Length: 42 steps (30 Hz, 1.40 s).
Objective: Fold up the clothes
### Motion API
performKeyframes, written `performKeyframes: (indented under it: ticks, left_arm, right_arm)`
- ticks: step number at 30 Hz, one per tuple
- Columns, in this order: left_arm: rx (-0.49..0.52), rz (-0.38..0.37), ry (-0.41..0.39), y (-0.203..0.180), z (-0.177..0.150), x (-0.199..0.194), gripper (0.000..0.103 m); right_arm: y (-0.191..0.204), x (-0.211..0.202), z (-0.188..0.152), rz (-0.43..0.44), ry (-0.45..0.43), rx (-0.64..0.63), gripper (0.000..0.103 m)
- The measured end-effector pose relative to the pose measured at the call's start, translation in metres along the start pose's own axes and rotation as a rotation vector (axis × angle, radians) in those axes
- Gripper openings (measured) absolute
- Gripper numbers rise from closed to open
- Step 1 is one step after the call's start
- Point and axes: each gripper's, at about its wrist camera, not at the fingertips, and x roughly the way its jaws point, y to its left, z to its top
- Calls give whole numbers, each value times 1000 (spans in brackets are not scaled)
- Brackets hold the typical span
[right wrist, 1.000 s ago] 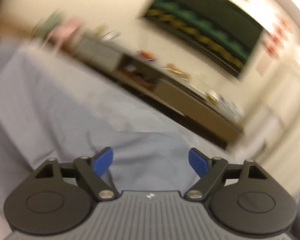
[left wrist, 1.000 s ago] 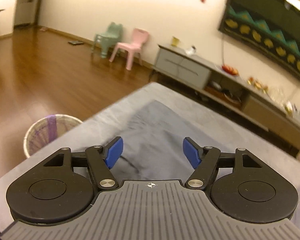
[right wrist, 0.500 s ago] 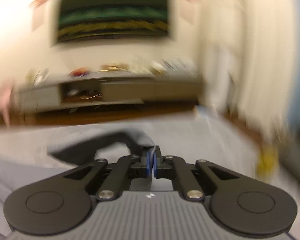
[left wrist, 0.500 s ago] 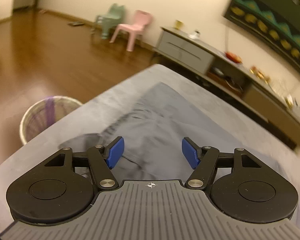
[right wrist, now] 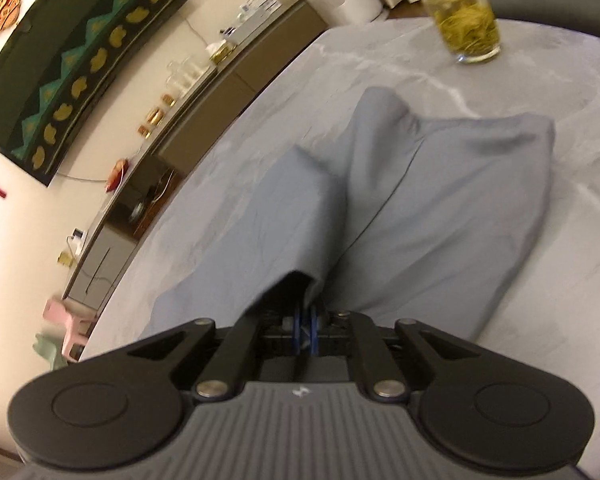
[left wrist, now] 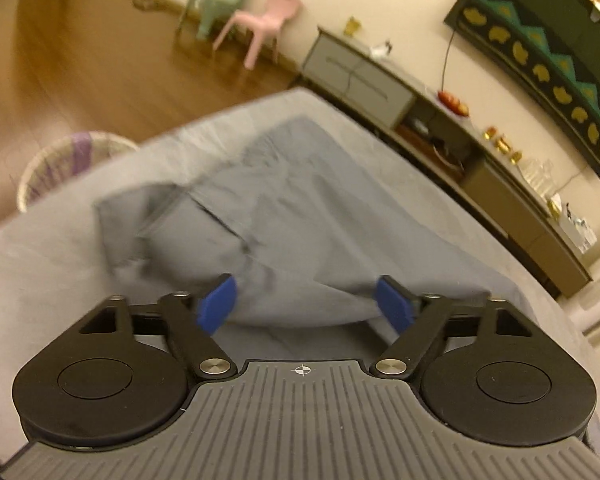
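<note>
A grey-blue garment (left wrist: pixel 284 216) lies crumpled on a grey table (left wrist: pixel 48 264). In the left wrist view my left gripper (left wrist: pixel 305 304) is open, its blue pads on either side of a raised fold of the cloth, not closed on it. In the right wrist view my right gripper (right wrist: pixel 305 326) is shut on an edge of the garment (right wrist: pixel 420 208) and holds that part lifted and folded over the rest. The cloth hides the right pads' tips.
A glass of green tea (right wrist: pixel 466 24) stands on the table (right wrist: pixel 580 320) beyond the garment. A woven basket (left wrist: pixel 68 164) sits on the wooden floor left of the table. A TV cabinet (left wrist: pixel 440 128) and two small chairs (left wrist: pixel 260 24) stand by the wall.
My right gripper, shut on the cloth since half a second ago, has swung round and pulled the garment over. The left gripper stayed open and came closer to the bunched cloth.
</note>
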Motion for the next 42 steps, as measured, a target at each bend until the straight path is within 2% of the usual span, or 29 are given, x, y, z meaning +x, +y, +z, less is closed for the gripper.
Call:
performKeyframes:
  ticks: [1, 2, 3, 4, 7, 9, 10, 12, 13, 14, 15, 16, 17, 18, 19, 20, 22, 24, 26, 27, 28, 31, 35, 36, 38, 39, 40, 41, 42]
  left_arm:
    - [-11, 11, 19, -2, 1, 11, 63]
    - [-10, 22, 29, -2, 3, 21, 46]
    - [-8, 21, 27, -2, 6, 25, 0]
    - [-6, 17, 23, -1, 11, 28, 0]
    - [-173, -42, -213, 41, 43, -13, 0]
    - [-309, 16, -271, 82, 54, -25, 0]
    - [-341, 36, -251, 97, 54, -24, 0]
    - [-332, -42, -183, 104, 47, -22, 0]
    - [-286, -80, -156, 97, 42, -24, 6]
    - [-252, -97, -129, 87, 36, -24, 21]
    - [-220, -109, -102, 75, 29, -23, 47]
    - [-188, -122, -75, 64, 23, -23, 66]
    - [-156, -135, -48, 53, 16, -22, 71]
    - [-151, -135, -14, 45, 14, -15, 76]
    - [-159, -135, 28, 41, 12, -6, 76]
    - [-168, -135, 72, 37, 10, 3, 76]
    - [-196, -132, 119, 34, 6, 17, 76]
    - [-201, -115, 126, 33, 5, 28, 72]
    - [-212, -113, 129, 36, 6, 37, 51]
    - [-219, -124, 131, 39, 7, 40, 16]
    - [-225, -135, 132, 42, 8, 44, 0]
    - [-223, -133, 66, 53, 19, 36, 0]
    - [-219, -78, -62, 78, 32, 4, 0]
    - [-218, -64, -93, 84, 36, -4, 0]
    - [-215, -36, -157, 97, 43, -21, 0]
    - [-177, -30, -144, 98, 43, -21, 17]
    - [-134, -25, -125, 99, 44, -19, 48]
    - [-93, -20, -110, 96, 42, -16, 58]
    - [-52, -15, -97, 94, 39, -12, 61]
  right_arm:
    - [3, -3, 0, 2, 3, -6, 7]
    - [6, -5, 1, -1, -2, -13, 7]
    - [8, -8, 2, -6, -14, -19, 4]
    - [8, -13, 4, -17, -40, -26, 2]
    - [2, -30, 13, -56, -133, -12, 2]
    - [-9, -26, 20, -71, -135, 13, 2]
    - [-13, -23, 21, -76, -118, 22, 2]
    - [-13, -16, 19, -93, -108, 19, 5]
    - [-12, -13, 17, -103, -108, 12, 9]
    - [-10, -12, 15, -119, -118, -5, 10]
    - [-3, -15, 13, -147, -151, -41, 11]
    - [3, -17, 10, -175, -183, -77, 12]
    - [9, -20, 8, -204, -216, -114, 15]
    - [15, -23, 5, -235, -250, -153, 23]
    - [19, -25, 3, -263, -280, -188, 34]
    - [21, -26, 2, -282, -299, -209, 37]
    - [24, -27, 0, -300, -312, -231, 38]
    - [25, -24, -2, -304, -302, -241, 38]
    - [25, -17, -3, -296, -272, -242, 33]
    - [26, -14, -3, -289, -250, -244, 21]
    - [26, -11, -3, -284, -232, -246, 11]
    - [24, -8, -2, -276, -209, -235, 3]
    - [13, -19, 6, -294, -257, -179, 2]
    - [11, -22, 7, -317, -278, -173, 3]
    - [8, -29, 8, -364, -320, -161, 18]
    - [10, -34, 6, -382, -354, -169, 24]
    - [19, -43, -1, -389, -414, -208, 30]
    - [28, -52, -9, -396, -474, -247, 32]
    - [40, -62, -19, -396, -541, -301, 34]
